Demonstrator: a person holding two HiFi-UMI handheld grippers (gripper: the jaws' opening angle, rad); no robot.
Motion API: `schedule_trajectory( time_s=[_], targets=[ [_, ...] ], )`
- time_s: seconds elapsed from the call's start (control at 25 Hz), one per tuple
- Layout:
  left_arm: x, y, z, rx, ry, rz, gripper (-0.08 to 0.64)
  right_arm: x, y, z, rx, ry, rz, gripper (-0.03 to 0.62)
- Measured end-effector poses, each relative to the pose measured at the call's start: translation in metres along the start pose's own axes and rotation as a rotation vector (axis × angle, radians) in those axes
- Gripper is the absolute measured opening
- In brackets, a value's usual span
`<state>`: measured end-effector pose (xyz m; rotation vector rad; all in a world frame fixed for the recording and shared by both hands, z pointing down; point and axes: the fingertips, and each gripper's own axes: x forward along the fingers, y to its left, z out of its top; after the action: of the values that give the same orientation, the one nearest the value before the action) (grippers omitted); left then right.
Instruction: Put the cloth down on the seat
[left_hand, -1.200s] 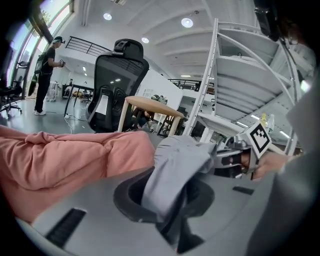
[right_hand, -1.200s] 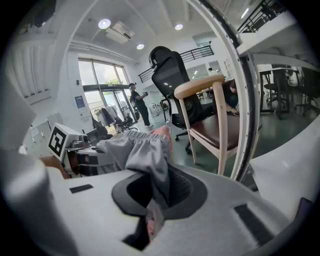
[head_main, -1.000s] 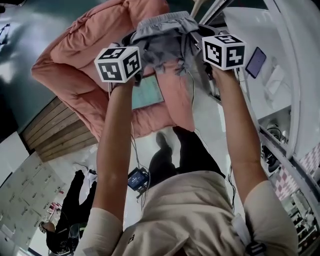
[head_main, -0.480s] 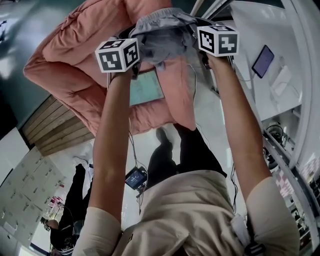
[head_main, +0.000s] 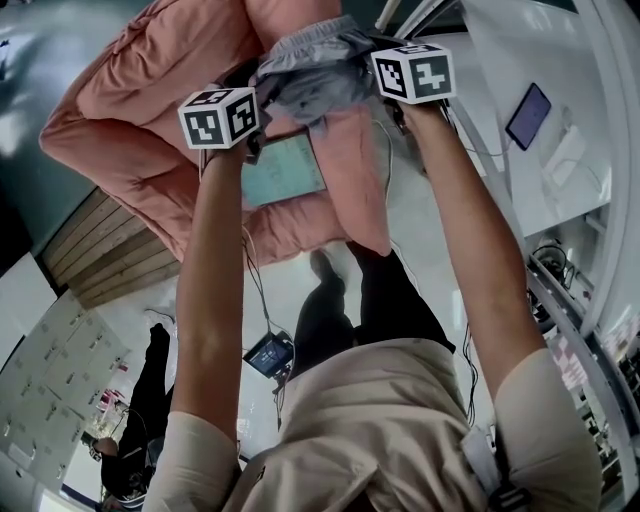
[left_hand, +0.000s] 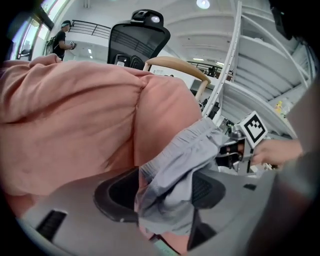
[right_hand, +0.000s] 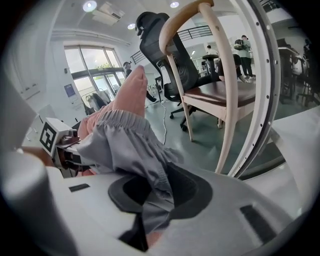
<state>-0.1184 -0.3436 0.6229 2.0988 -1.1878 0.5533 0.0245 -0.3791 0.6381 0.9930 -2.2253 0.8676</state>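
The left gripper (head_main: 245, 108) is at the left end of the cloth (head_main: 315, 70). Its fingers (left_hand: 112, 192) are opening and already stand wide. The grey fabric lies loosely across the gap between them, and the pads do not press on it.

The cloth is one grey garment with an elastic waistband, and it spans the gap between the two grippers. It hangs over the pink padded seat (head_main: 140, 120), close to that seat's right edge. In the left gripper view the fabric lies close against the pink surface. We cannot confirm that its weight rests there.

The right gripper (head_main: 388, 88) is at the right end of the cloth. Its fingers (right_hand: 192, 190) are opening too, though to a narrower gap. A fold of the cloth hangs down between them and looks slack.

We judge the step in hand to be the release, which is the last step of the task. The next move calls for both grippers to back straight away from the fabric. Neither pad should snag the waistband, so that the cloth settles on the seat and does not slide off the right edge.

Count:
- cloth: one
- pink seat: one
- grippers: two
- chairs behind, in the right gripper view: two, a wooden chair (right_hand: 220, 95) and a black office chair (right_hand: 165, 50)
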Motion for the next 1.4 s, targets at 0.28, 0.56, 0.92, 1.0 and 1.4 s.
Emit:
schedule_trajectory(
  time_s=[0.28,0.56,0.92,1.0,1.4],
  targets=[
    [-0.025,-0.008,-0.017,0.070,0.010,-0.044,0.253,-0.017,-0.002,-0.015,-0.036,0.057,0.007,0.134],
    [-0.077,-0.014,-0.020,0.230,0.056,-0.046,0.252,-0.041,0.017,-0.028,-0.050,0.113,0.025,0.155],
    [-0.174,-0.054,0.000,0.293,-0.072,-0.009,0.252,-0.115,0.056,-0.026,-0.048,0.045,-0.002,0.158],
    [-0.202,-0.071,0.014,0.292,-0.136,-0.012,0.252,-0.139,0.070,-0.017,-0.056,0.000,-0.001,0.155],
    [-0.364,-0.175,0.084,0.406,-0.457,-0.001,0.152,-0.296,0.190,0.048,-0.186,-0.313,0.088,0.033]
  ],
)
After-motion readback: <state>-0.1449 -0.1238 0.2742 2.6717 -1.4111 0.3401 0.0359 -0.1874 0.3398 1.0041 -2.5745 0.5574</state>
